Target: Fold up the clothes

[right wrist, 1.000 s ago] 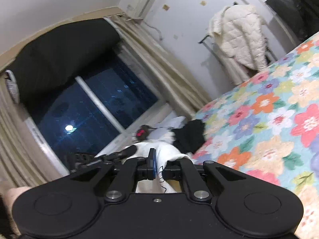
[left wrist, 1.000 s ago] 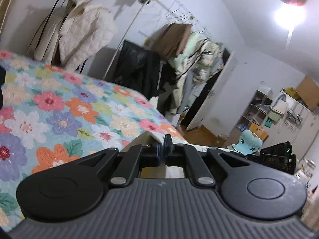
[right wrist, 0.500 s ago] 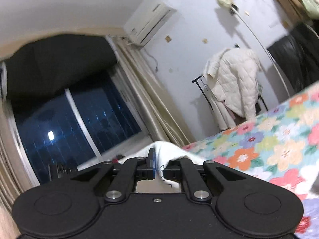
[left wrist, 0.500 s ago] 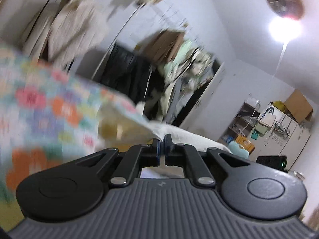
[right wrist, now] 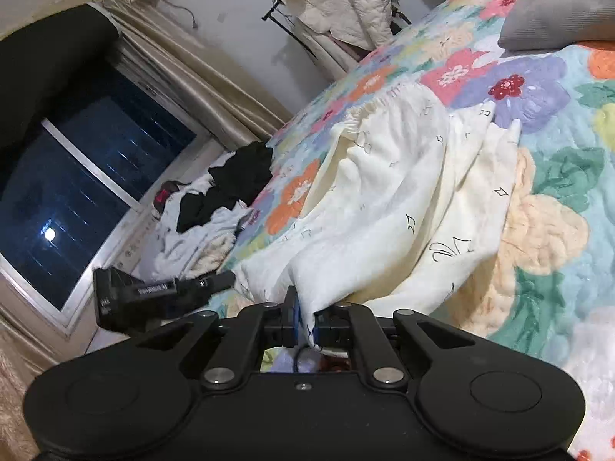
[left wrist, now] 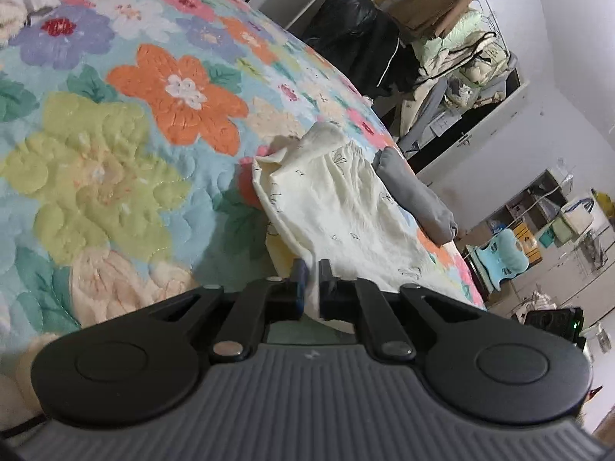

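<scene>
My left gripper point(left wrist: 310, 269) is pinched nearly shut on the near edge of the cream garment point(left wrist: 342, 207), fingers just starting to part. My right gripper point(right wrist: 305, 320) clamps its other edge. The garment lies on the floral quilt point(left wrist: 115, 146), just beside a folded grey garment point(left wrist: 417, 196).

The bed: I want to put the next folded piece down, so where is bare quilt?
Free: the floral quilt left of the cream garment, out to the far edge. Crowded: the grey folded piece on its right, and the unfolded pile by the window.
</scene>
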The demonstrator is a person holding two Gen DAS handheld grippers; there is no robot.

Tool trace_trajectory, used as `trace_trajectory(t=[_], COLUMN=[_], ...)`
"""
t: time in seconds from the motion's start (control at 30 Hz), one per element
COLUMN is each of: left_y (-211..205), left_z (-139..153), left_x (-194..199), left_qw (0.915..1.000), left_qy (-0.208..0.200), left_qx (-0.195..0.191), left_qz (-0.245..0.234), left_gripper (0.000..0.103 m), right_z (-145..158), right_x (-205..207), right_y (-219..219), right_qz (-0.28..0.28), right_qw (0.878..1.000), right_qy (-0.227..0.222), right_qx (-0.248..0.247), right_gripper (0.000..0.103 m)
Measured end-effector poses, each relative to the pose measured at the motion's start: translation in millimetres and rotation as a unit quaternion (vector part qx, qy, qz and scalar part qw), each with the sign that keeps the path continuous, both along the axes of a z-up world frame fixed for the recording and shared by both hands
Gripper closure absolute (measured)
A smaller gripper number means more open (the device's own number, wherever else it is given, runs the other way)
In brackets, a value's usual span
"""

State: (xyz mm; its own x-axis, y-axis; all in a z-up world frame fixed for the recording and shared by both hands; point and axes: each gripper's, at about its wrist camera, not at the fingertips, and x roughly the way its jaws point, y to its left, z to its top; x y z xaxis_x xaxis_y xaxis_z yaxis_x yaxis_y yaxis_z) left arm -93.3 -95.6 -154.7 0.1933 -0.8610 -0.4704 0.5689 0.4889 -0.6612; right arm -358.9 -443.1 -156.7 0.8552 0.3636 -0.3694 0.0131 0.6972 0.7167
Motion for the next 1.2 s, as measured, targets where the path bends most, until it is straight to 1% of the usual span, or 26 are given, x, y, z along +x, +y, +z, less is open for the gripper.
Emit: trace_trajectory(t=[0.07, 0.13, 0.17, 0.2, 0.23, 0.3, 0.33, 0.4, 0.43, 0.47, 0.57, 0.63, 0.7, 0.73, 0.77, 0.8, 0.83, 0.87, 0.9, 0.93, 0.97, 1.0, 1.13, 1.2], left_y=[-7, -13, -16, -17, -19, -21, -23, -27, -33, -39, -62, -78, -91, -95, -99, -102, -103, -107, -113, -118, -121, -122, -109, -94], left_z=[11, 22, 27, 31, 35, 43, 46, 52, 53, 53, 49, 43, 39, 41, 43, 45, 48, 51, 51, 51, 49, 47, 50, 58], left_x=[-9, -19, -23, -28, -32, -41, -46, -56, -60, -64, -75, -77, -70, -67, -63, -60, -60, -62, -66, -69, -72, -75, -88, -96], left_qw=[0.9985, 0.994, 0.9909, 0.9893, 0.9875, 0.9834, 0.9808, 0.9746, 0.9699, 0.9646, 0.9418, 0.9281, 0.9227, 0.9233, 0.9239, 0.9243, 0.9233, 0.9175, 0.9074, 0.8973, 0.8919, 0.8912, 0.8955, 0.8988], left_qy=[-0.042, -0.083, -0.103, -0.116, -0.129, -0.155, -0.172, -0.206, -0.223, -0.24, -0.296, -0.324, -0.335, -0.334, -0.332, -0.331, -0.332, -0.339, -0.35, -0.36, -0.363, -0.361, -0.35, -0.346], left_qx=[0.031, 0.063, 0.077, 0.08, 0.083, 0.088, 0.085, 0.081, 0.088, 0.095, 0.13, 0.148, 0.158, 0.156, 0.154, 0.152, 0.144, 0.149, 0.168, 0.185, 0.198, 0.205, 0.223, 0.218], left_qz=[-0.017, -0.034, -0.042, -0.04, -0.038, -0.035, -0.034, -0.034, -0.043, -0.053, -0.093, -0.108, -0.107, -0.109, -0.111, -0.115, -0.129, -0.145, -0.161, -0.176, -0.183, -0.183, -0.162, -0.157], left_gripper=[0.096, 0.087, 0.074, 0.061, 0.054, 0.022, 0.019, 0.017, 0.015, 0.011, 0.011, 0.011, 0.011, 0.011, 0.014, 0.021, 0.028, 0.049, 0.072, 0.086, 0.096, 0.096, 0.097, 0.097], right_z=[1, 2, 4, 6, 9, 17, 20, 26, 29, 33, 43, 48, 53, 55, 56, 57, 57, 56, 56, 55, 54, 54, 54, 56], right_x=[1, 2, 4, 5, 6, 8, 9, 9, 10, 12, 15, 17, 18, 18, 18, 18, 17, 17, 16, 16, 15, 14, 12, 7], right_y=[2, 3, 2, 1, 0, -3, -5, -9, -12, -14, -20, -22, -23, -23, -23, -22, -21, -21, -21, -21, -21, -21, -17, -14], right_qz=[0.001, -0.001, -0.002, -0.004, -0.005, -0.01, -0.013, -0.022, -0.025, -0.026, -0.024, -0.023, -0.02, -0.019, -0.018, -0.018, -0.018, -0.018, -0.018, -0.018, -0.018, -0.017, -0.005, 0.003], right_qw=[1.0, 1.0, 1.0, 1.0, 1.0, 1.0, 1.0, 0.999, 0.999, 0.999, 0.999, 0.998, 0.998, 0.998, 0.998, 0.998, 0.998, 0.998, 0.998, 0.998, 0.998, 0.998, 0.998, 0.998], right_qy=[-0.004, -0.008, -0.011, -0.013, -0.013, -0.014, -0.014, -0.013, -0.014, -0.018, -0.029, -0.034, -0.04, -0.041, -0.042, -0.042, -0.041, -0.039, -0.038, -0.037, -0.036, -0.037, -0.041, -0.045], right_qx=[-0.004, -0.002, -0.002, -0.004, -0.008, -0.015, -0.018, -0.023, -0.025, -0.026, -0.031, -0.037, -0.044, -0.048, -0.05, -0.052, -0.054, -0.055, -0.055, -0.053, -0.052, -0.051, -0.051, -0.047], right_gripper=[0.094, 0.094, 0.094, 0.094, 0.094, 0.094, 0.094, 0.094, 0.094, 0.094, 0.094, 0.094, 0.094, 0.094, 0.094, 0.094, 0.094, 0.094, 0.094, 0.094, 0.094, 0.094, 0.094, 0.094])
